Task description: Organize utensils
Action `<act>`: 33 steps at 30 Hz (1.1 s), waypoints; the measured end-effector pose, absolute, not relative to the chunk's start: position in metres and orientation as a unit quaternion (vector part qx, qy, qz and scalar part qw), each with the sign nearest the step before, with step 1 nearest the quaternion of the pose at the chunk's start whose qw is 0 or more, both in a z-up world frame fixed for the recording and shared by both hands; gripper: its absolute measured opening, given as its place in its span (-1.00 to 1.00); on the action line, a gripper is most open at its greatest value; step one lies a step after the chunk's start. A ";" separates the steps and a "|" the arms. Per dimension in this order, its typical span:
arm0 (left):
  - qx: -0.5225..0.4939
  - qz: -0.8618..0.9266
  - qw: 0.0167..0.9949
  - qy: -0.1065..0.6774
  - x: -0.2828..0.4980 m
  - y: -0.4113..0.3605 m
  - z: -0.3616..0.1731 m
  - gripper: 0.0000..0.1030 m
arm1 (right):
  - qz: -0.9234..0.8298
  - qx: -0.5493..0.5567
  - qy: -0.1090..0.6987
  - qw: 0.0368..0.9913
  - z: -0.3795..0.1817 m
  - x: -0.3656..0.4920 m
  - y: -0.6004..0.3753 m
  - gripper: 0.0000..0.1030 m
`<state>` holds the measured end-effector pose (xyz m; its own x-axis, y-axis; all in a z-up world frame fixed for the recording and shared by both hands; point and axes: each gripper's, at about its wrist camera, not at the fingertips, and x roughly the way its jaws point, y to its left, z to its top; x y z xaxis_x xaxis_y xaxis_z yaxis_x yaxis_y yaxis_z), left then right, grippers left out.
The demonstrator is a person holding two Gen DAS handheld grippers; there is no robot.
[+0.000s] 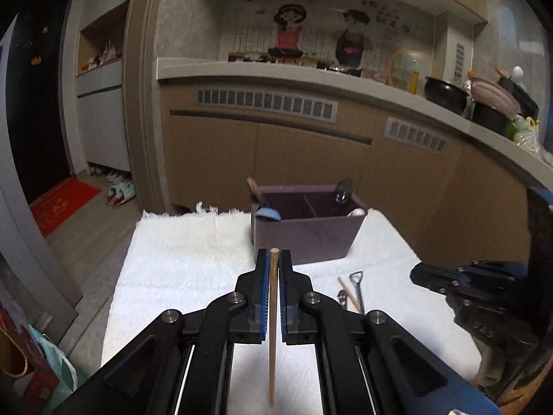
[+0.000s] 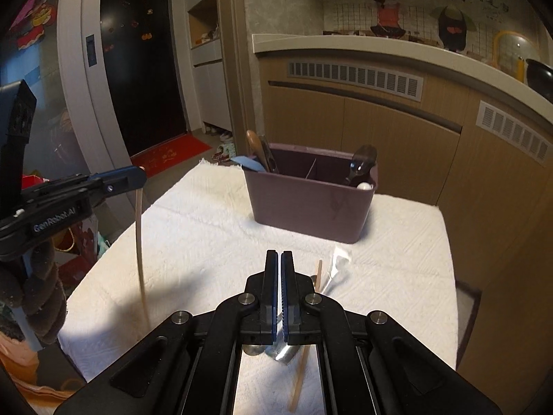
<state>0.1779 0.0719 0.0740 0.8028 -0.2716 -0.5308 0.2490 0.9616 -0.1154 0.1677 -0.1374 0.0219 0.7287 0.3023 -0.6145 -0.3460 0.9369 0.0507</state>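
My left gripper (image 1: 274, 259) is shut on the top end of a wooden chopstick (image 1: 272, 328), which hangs straight down above the white cloth (image 1: 190, 242). In the right wrist view this left gripper (image 2: 140, 173) is raised at the left, with the chopstick (image 2: 139, 242) dangling from it. My right gripper (image 2: 279, 259) is shut and seems empty, up above a second chopstick (image 2: 299, 377) and a shovel-shaped metal utensil (image 2: 337, 259) that lie on the cloth. A purple two-compartment box (image 2: 304, 207) stands beyond, with utensils in both halves.
The table with the white cloth (image 2: 207, 242) ends close behind the box, where brown cupboards (image 1: 311, 148) under a grey counter rise. On the floor to the left are bags (image 1: 31, 363) and, further off, a red mat (image 1: 62, 204). A gloved hand (image 2: 41, 294) holds the left gripper.
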 end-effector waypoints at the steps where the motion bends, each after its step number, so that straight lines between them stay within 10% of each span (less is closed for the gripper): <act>1: -0.021 -0.138 0.951 0.276 0.176 0.072 0.078 -0.94 | 0.177 -0.031 0.323 0.929 0.024 0.167 -0.138 -0.98; 15: -0.039 -0.134 0.948 0.286 0.178 0.078 0.061 -0.94 | 0.129 -0.005 0.424 0.897 -0.037 0.217 -0.171 -0.89; 22: -0.045 -0.145 0.939 0.308 0.187 0.080 0.045 -0.93 | 0.092 -0.006 0.460 0.883 -0.080 0.261 -0.162 -0.20; 33: -0.070 -0.137 0.927 0.342 0.247 0.070 0.007 -0.95 | 0.071 -0.015 0.470 0.880 -0.111 0.293 -0.144 -0.21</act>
<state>0.2469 0.0699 0.0066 0.7280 -0.3014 -0.6158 0.2060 0.9529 -0.2228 0.2931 -0.1439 -0.1108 0.5481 0.1107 -0.8291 -0.1394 0.9894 0.0400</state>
